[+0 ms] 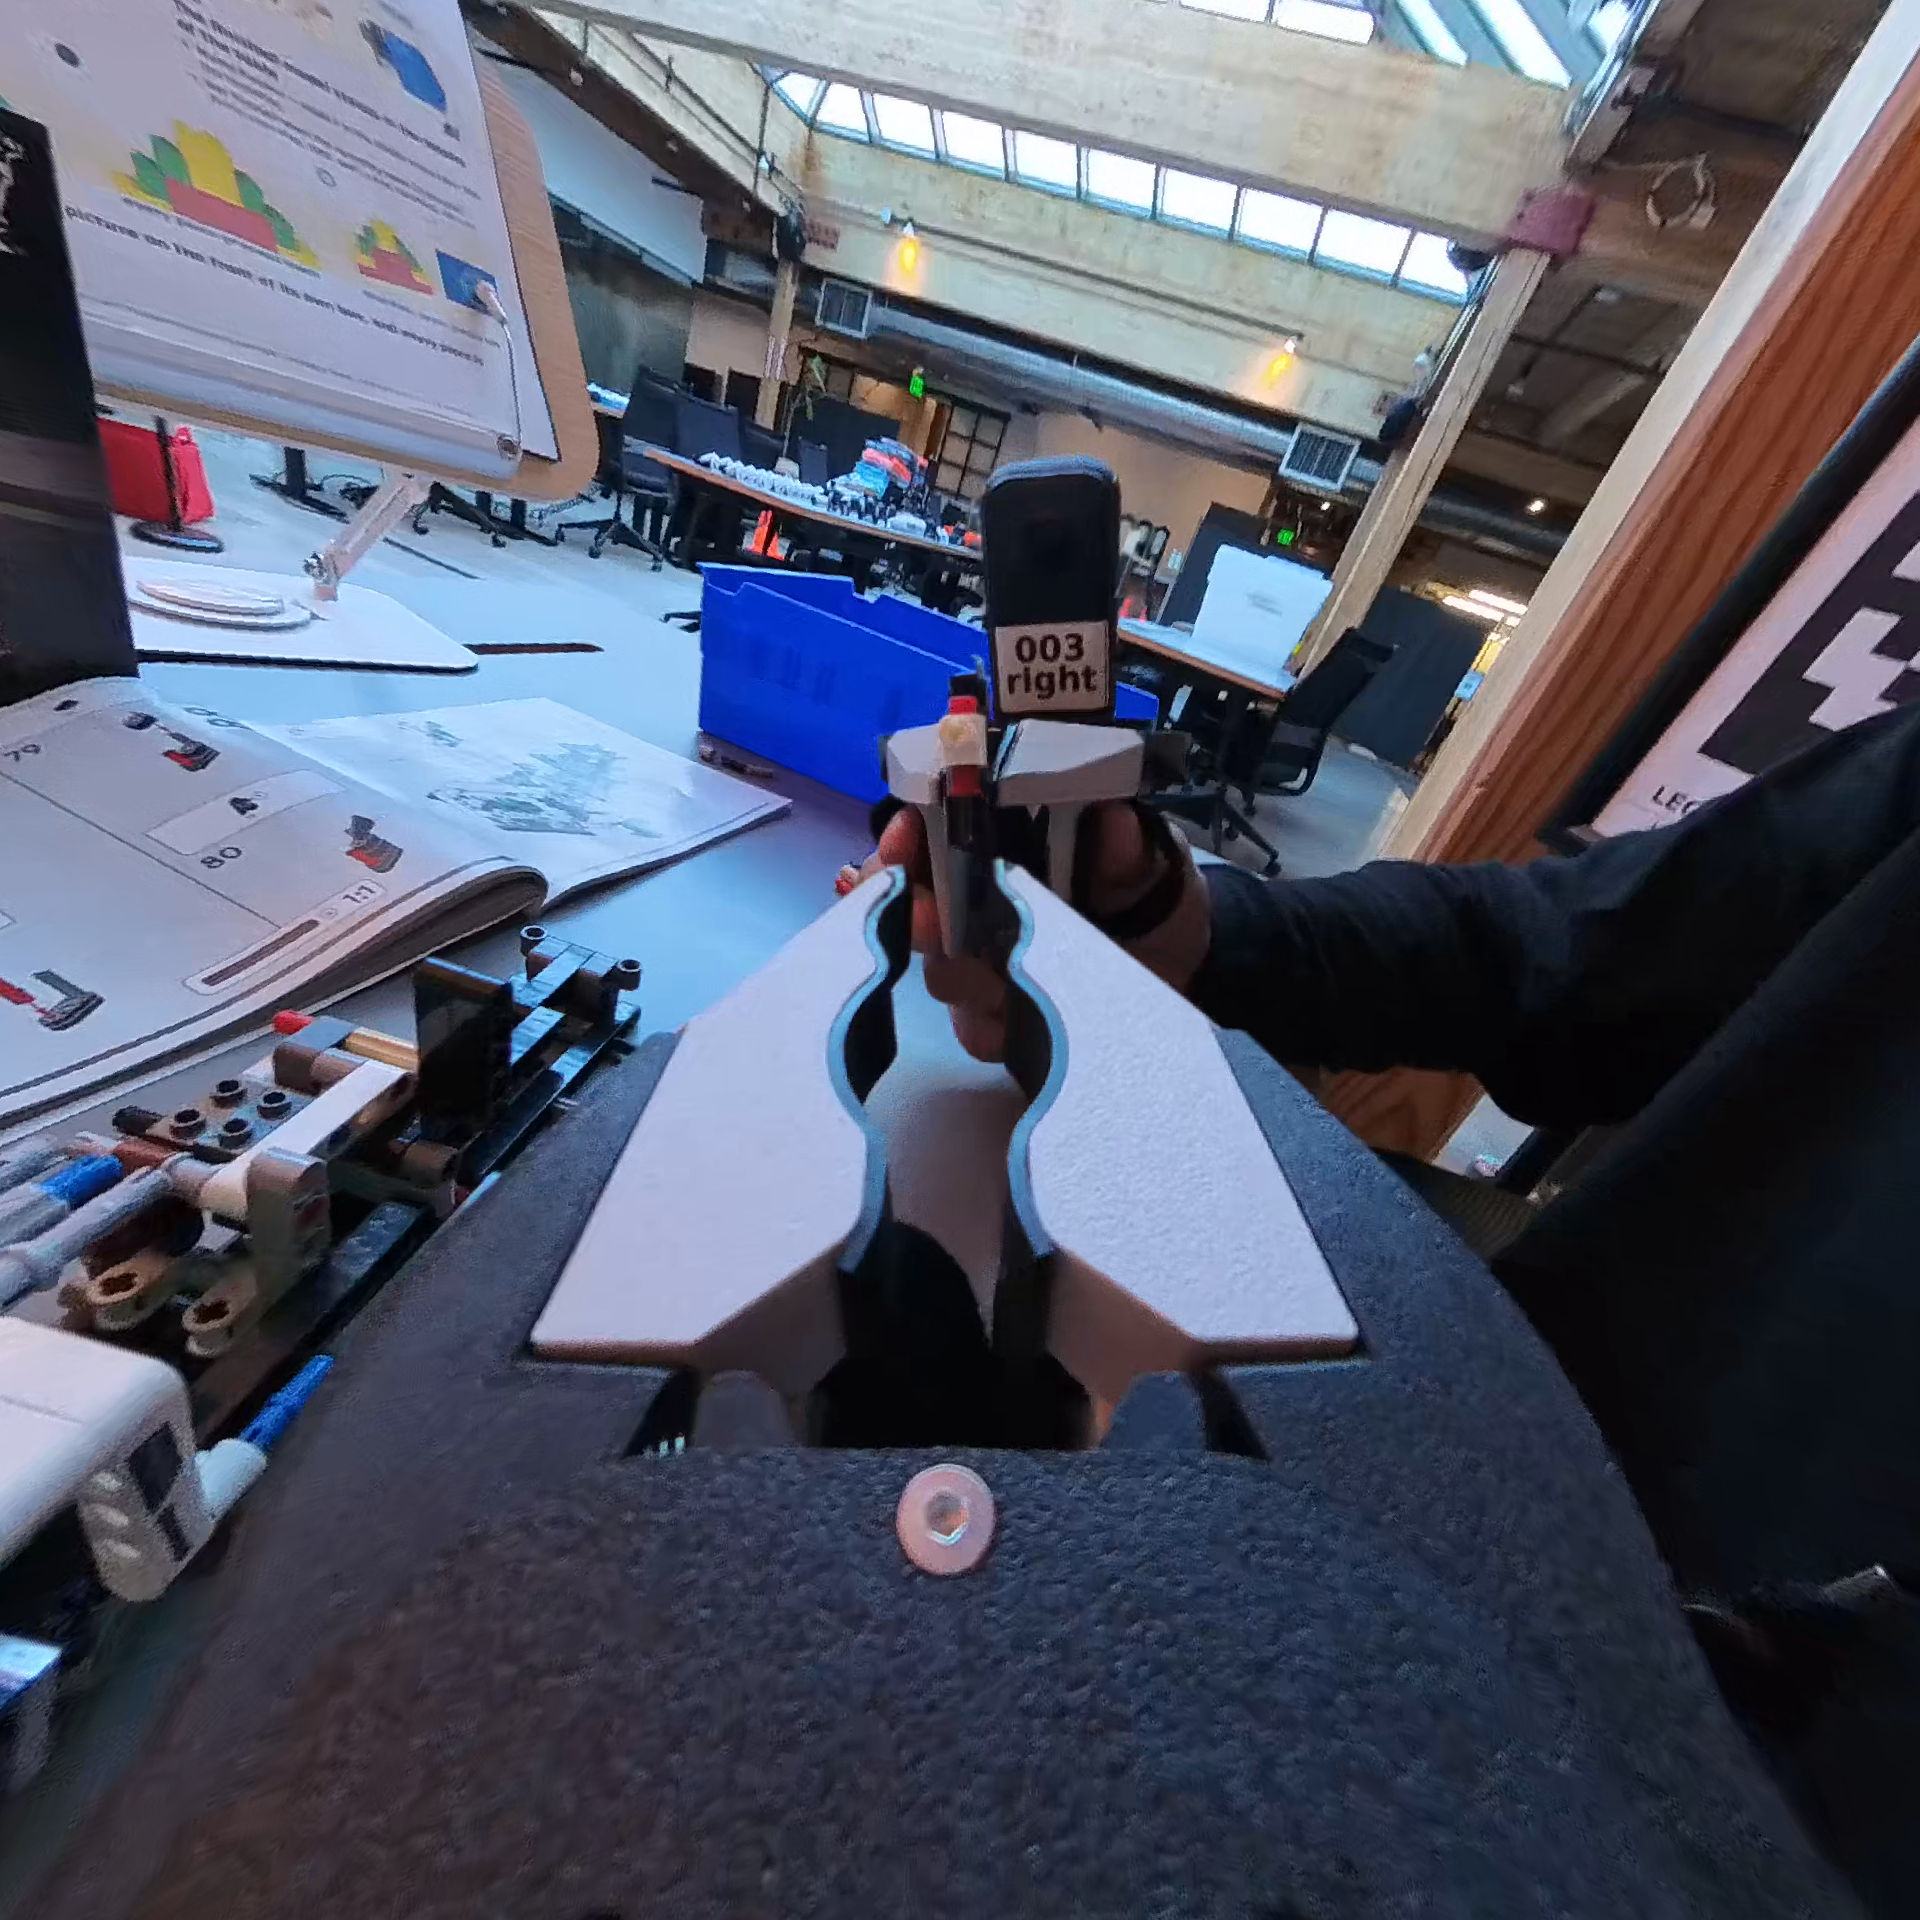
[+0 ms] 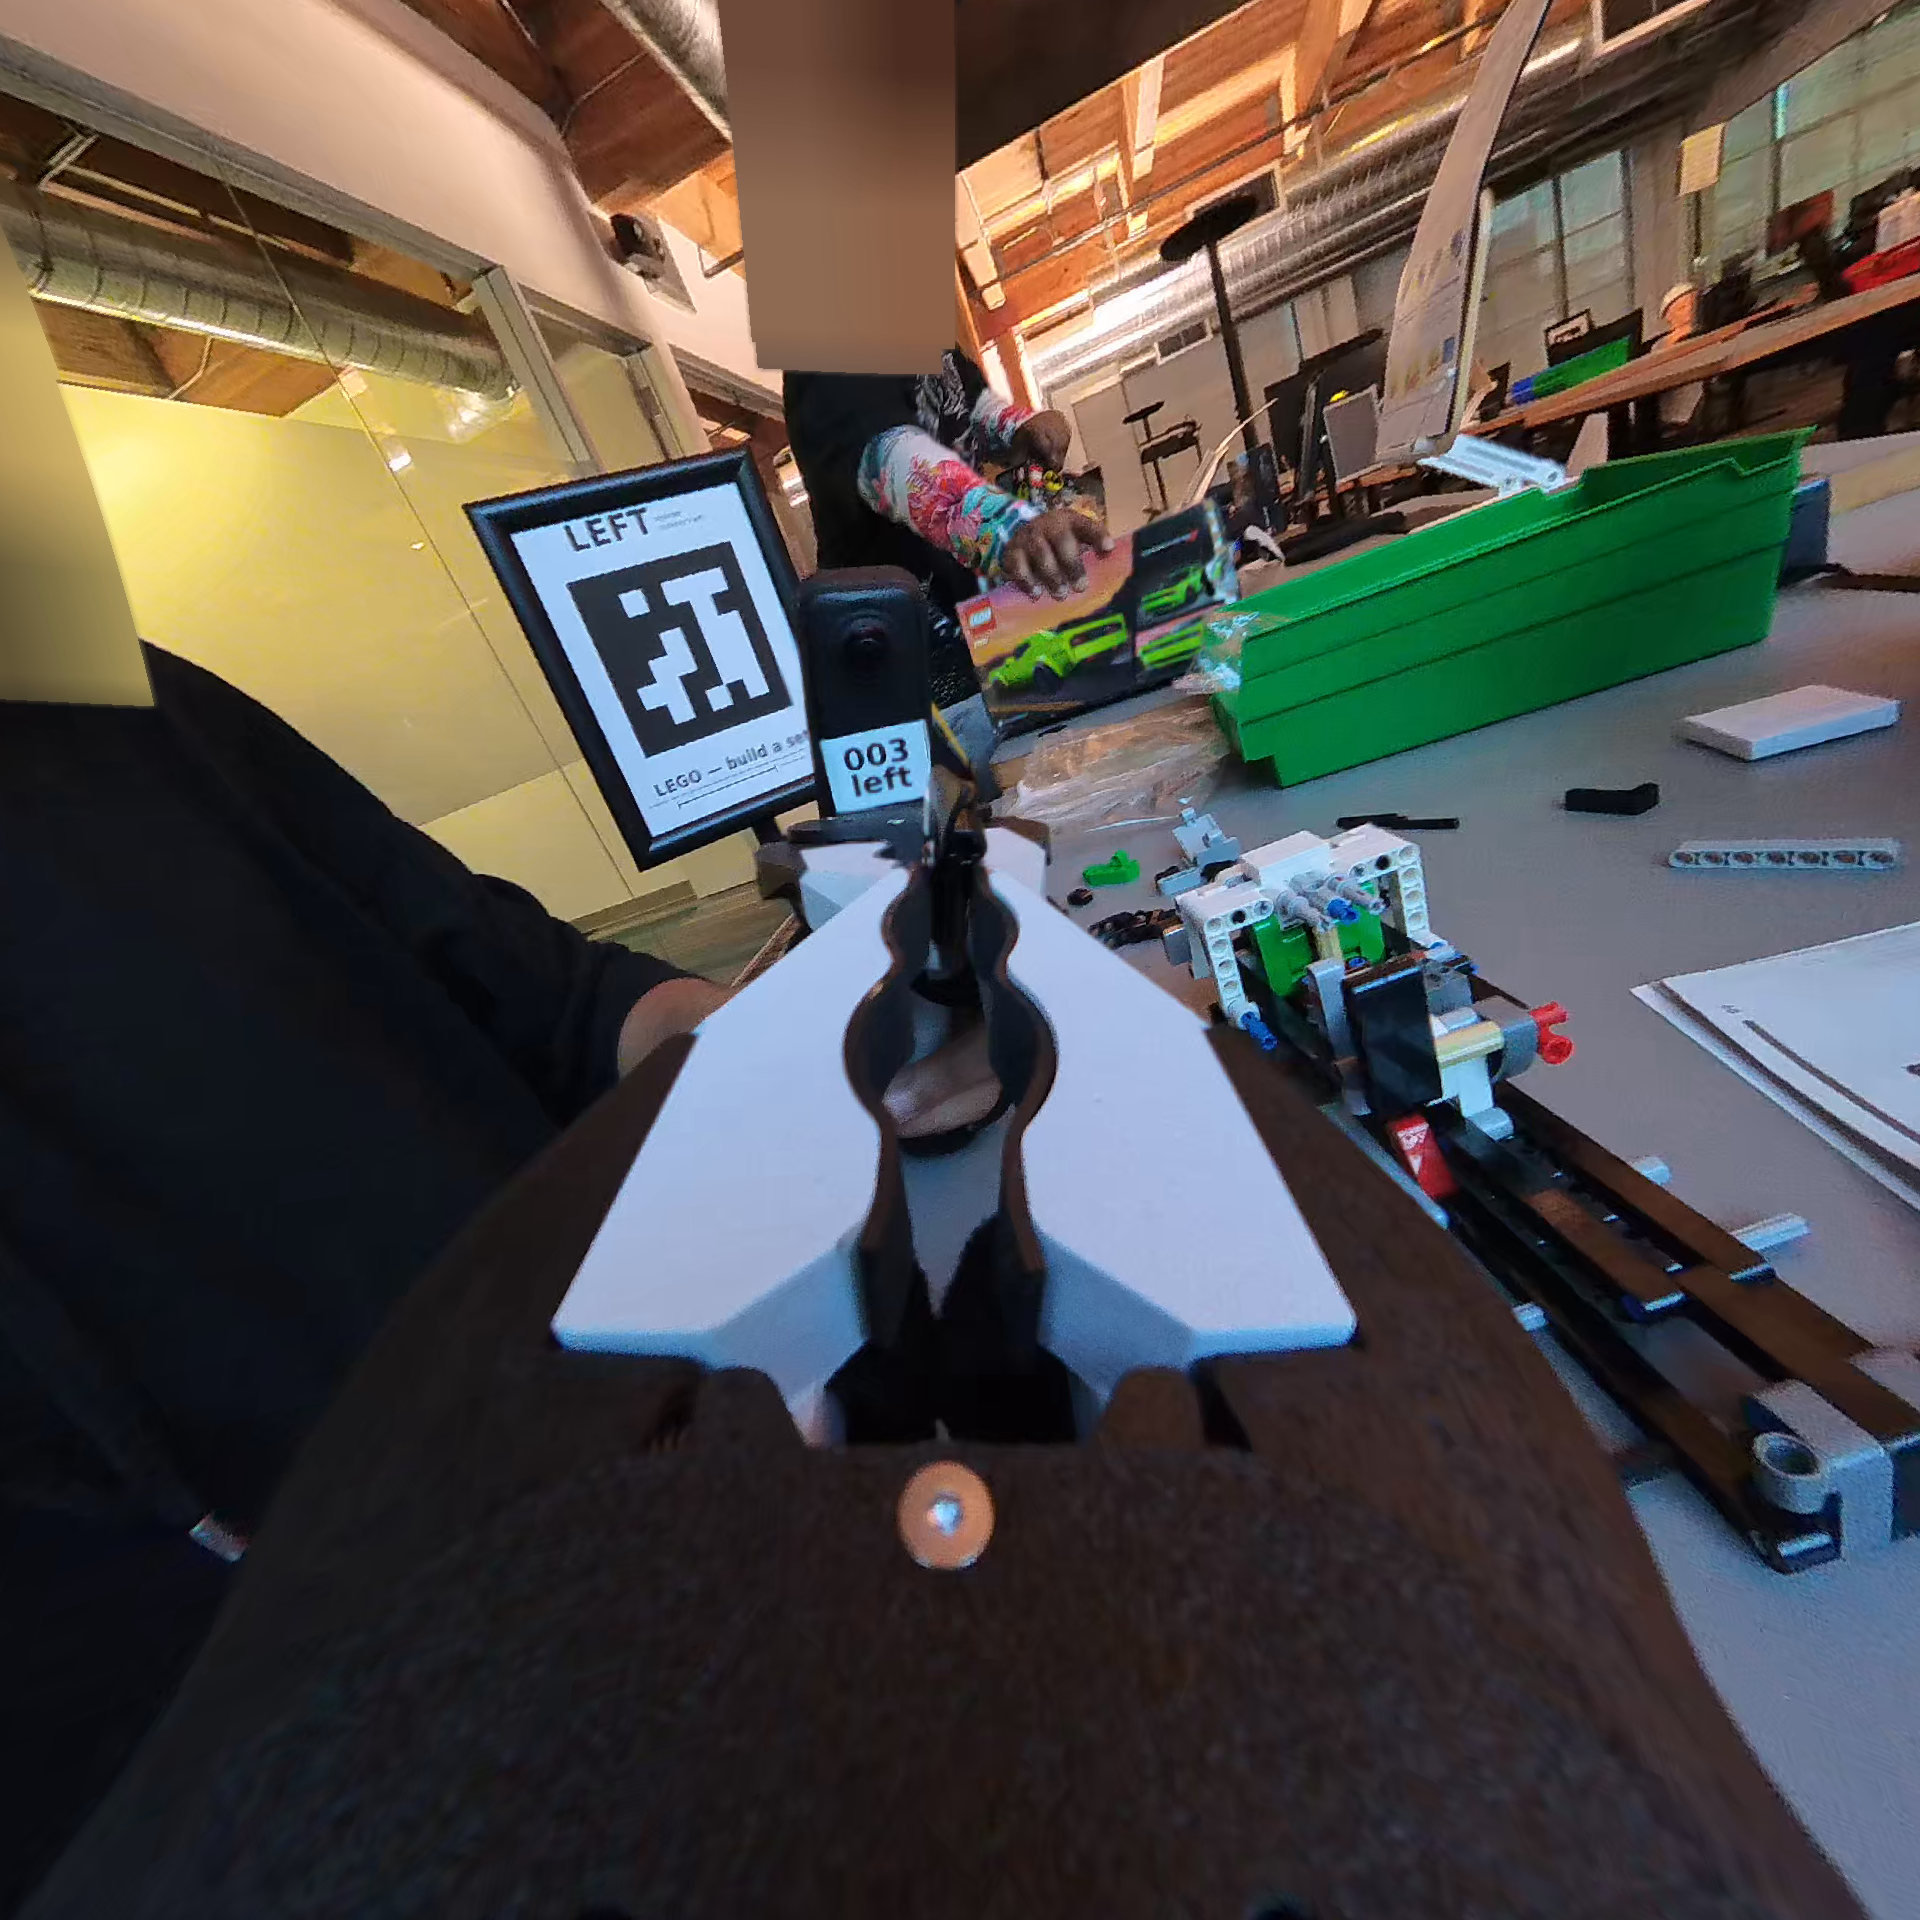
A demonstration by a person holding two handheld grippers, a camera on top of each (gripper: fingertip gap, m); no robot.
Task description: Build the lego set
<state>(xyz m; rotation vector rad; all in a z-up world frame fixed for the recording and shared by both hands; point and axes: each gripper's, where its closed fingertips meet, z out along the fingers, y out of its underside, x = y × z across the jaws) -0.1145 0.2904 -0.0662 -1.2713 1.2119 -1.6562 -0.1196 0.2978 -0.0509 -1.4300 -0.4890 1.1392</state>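
My two grippers face each other tip to tip above the table. My right gripper (image 2: 951,894) is shut on a slim black lego piece (image 2: 951,883). In the left wrist view the right gripper (image 1: 982,774) holds this piece (image 1: 966,800) upright, and red and white parts show at its top. My left gripper (image 1: 951,894) is open, its fingertips on either side of the piece's lower end with a gap showing beside it. The left gripper also shows in the right wrist view (image 2: 935,831). The partly built lego car (image 2: 1382,997) lies on the table, at lower left in the left wrist view (image 1: 343,1122).
An open instruction booklet (image 1: 312,831) lies by the model, with a blue bin (image 1: 810,675) and a sheet on a stand (image 1: 291,208) behind it. A green bin (image 2: 1507,623), a framed marker sign (image 2: 665,644), a grey beam (image 2: 1782,857), a black piece (image 2: 1610,798) and a white block (image 2: 1787,720) also stand on the table. My left and right fingertips are right by each other. The grey beam (image 2: 1782,857) is about equally far from each gripper, around 30 centimetres.
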